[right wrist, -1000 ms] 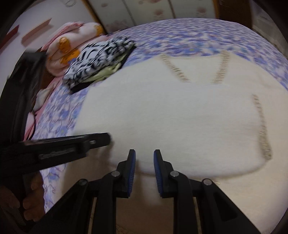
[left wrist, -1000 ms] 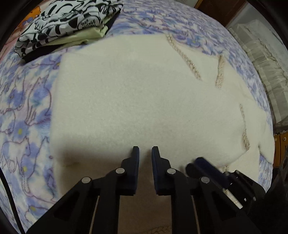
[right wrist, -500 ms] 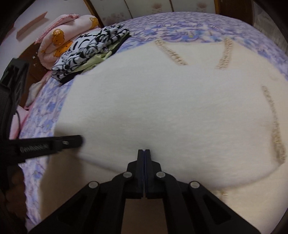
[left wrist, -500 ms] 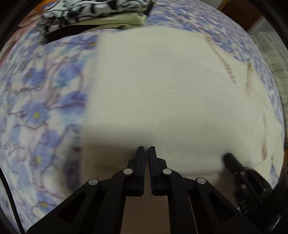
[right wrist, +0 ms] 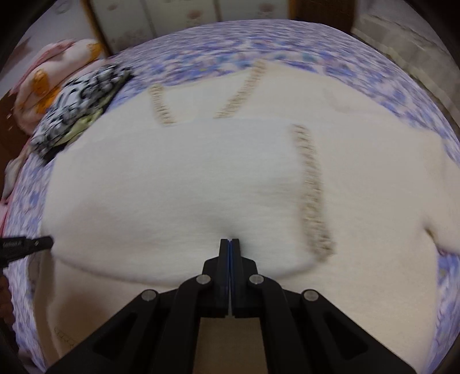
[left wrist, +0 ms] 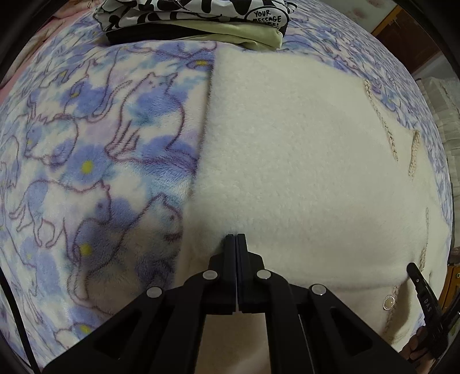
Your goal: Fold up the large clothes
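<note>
A large cream fleece garment (left wrist: 302, 161) with beige braided trim lies spread on the bed, one layer folded over another. My left gripper (left wrist: 235, 236) is shut, and the fleece puckers around its tips, a little in from the garment's left edge. My right gripper (right wrist: 229, 240) is also shut, pinching the upper layer near its lower fold; the cloth dimples there. The left gripper's tip (right wrist: 43, 243) shows at the far left of the right wrist view, and the right gripper's finger (left wrist: 417, 276) shows at the lower right of the left wrist view.
The bed is covered by a blue and purple cat-print blanket (left wrist: 100, 172). A stack of folded clothes (left wrist: 195, 20), black-and-white print on top, sits beyond the garment's far left corner. A pink bundle (right wrist: 51, 74) lies behind it. Wooden furniture stands past the bed.
Both pairs of jaws went from slightly apart to shut on the fleece. The left gripper slid left toward the garment's edge; the right gripper shifted right, so the two stand farther apart.
</note>
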`<state>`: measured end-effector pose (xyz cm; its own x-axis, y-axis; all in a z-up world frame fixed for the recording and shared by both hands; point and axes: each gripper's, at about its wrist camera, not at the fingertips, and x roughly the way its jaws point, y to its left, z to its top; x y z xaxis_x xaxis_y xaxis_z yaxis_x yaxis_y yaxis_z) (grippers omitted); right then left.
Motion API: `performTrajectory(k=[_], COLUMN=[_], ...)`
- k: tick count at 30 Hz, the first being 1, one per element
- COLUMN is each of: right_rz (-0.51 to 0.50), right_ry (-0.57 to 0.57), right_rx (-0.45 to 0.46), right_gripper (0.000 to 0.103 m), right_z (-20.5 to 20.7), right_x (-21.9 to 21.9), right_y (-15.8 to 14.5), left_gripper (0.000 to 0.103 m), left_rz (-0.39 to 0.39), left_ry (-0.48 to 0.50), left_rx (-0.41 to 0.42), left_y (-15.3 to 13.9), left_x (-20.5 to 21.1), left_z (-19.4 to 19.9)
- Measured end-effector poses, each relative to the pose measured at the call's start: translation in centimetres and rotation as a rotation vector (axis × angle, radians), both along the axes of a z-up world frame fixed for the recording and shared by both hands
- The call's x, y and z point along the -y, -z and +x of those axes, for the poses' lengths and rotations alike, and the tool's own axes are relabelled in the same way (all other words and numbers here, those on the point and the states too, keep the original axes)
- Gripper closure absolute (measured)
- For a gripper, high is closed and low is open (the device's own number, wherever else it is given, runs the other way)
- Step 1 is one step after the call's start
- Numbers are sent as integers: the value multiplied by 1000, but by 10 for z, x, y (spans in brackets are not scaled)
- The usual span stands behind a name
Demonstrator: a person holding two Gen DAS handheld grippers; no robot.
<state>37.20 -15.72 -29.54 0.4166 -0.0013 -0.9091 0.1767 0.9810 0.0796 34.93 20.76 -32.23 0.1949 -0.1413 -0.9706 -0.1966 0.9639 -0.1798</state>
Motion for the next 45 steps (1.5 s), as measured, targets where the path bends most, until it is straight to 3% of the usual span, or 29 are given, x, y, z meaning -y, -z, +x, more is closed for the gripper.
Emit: performTrajectory(k=[4,8,11,15,18,25,29,34,38,41,45], right_rz=[-67,-68,14,136,182,320,244,231,116,123,-48], right_ry=[67,85,42,-76,-147,-148,-145,-44,-5,59,151], right_rx=[-10,-1,48,117,153,133,167,172,197,197,156], right_gripper=[103,103,103,103,103,103,103,103,103,103,103], right_z=[-4,-5,-2,17,34,79,99,109,103,99,94], right_x=[19,20,7,-33,-64,-90,-86,-56,-30,0,23], right_y=[-1,-11,-20,-20,-14,10,10,10,5,4,3], left_gripper=[102,102,102,102,102,102,102,102,102,102,102], left_rz=[2,15,3,-74,-65,-116,-91,115,58,47,60], left_ry=[-12,-47,-52,10,57,23,-9,-38,-46,-46,-58], left_rx=[0,1,21,80,97,191,220,214,223,234,237], left_y=[0,-3,-9,-14,-6,-3,-1,-6,-2,0,5], left_x=[7,19,33,59,76,72,58,36,18,13,10], left_z=[2,5,6,15,32,85,109,121,125,124,123])
